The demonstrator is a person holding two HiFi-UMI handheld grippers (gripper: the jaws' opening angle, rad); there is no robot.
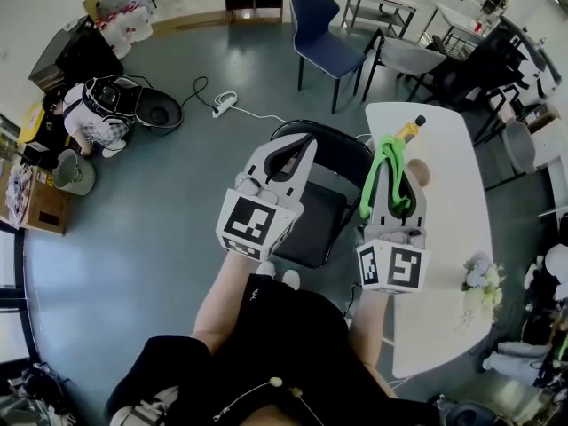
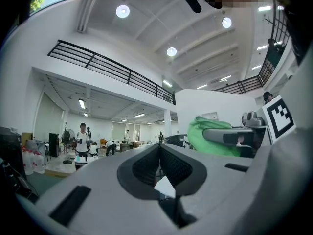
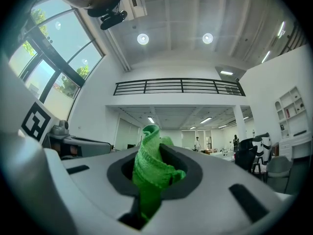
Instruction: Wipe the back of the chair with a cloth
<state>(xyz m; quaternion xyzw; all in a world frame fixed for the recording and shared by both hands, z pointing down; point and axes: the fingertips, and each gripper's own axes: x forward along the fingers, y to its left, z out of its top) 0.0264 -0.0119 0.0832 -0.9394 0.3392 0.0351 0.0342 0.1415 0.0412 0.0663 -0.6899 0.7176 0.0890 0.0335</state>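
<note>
Right gripper (image 1: pixel 393 153) pinches the green cloth (image 1: pixel 376 174), ready to wipe. Left gripper (image 1: pixel 297 146), jaws pressed together on nothing, hovers over the chair (image 1: pixel 343 158), centre frame.

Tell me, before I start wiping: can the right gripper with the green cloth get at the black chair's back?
Probably yes. The right gripper, shut on the green cloth, is held up near the chair back, with nothing visible between them; the white table lies to its right.
</note>
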